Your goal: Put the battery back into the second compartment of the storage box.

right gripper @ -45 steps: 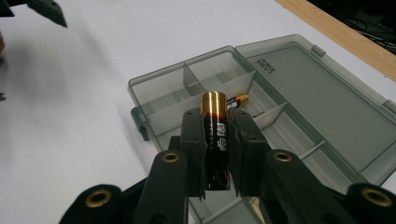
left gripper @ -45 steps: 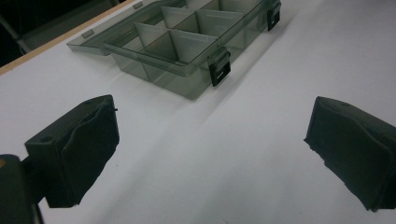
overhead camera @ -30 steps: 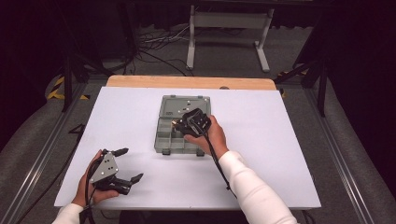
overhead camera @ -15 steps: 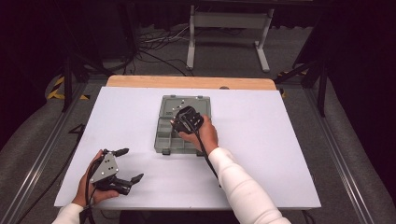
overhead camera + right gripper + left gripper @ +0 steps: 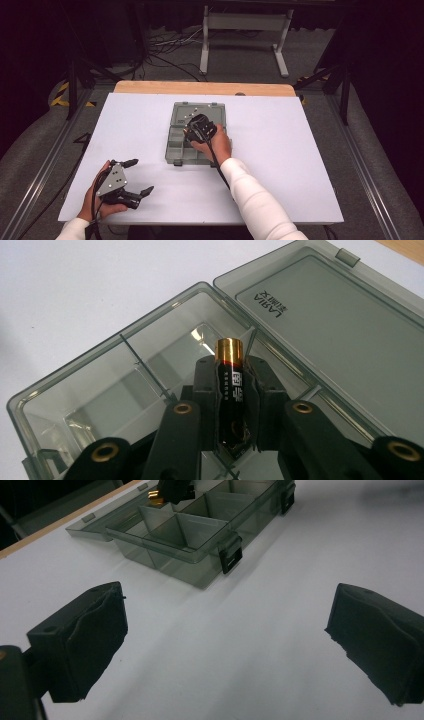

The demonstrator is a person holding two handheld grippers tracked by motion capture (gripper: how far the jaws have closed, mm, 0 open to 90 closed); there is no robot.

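Just then, the right tool (image 5: 233, 412) was clamped on a black battery (image 5: 231, 390) with a gold cap, its jaws narrowed against the battery's sides and the gold end pointing away from the hand. It hung over the open compartment box (image 5: 176, 145), a smoky clear plastic organiser that sat near the middle of the white worktop (image 5: 300, 165). From the right gripper view the battery stood above a divider between two compartments, close to the hinge side, and I could not tell whether it touched the box. The compartments I could see under and beside it looked bare, with only reflections on their floors.

The box's lid (image 5: 340, 325) lay folded flat back on the worktop on the far side, with a raised brand mark moulded into it. In the high view a few small pale spots showed on the lid, too small for me to say what they were. Two black latches (image 5: 230, 556) hung on the near wall of the box.

Off at the near left corner of the worktop, well apart from the box, the left tool (image 5: 135, 176) rested in the person's hand with its jaws spread wide and nothing between them, its pads (image 5: 85, 640) pointed across the worktop towards the box.
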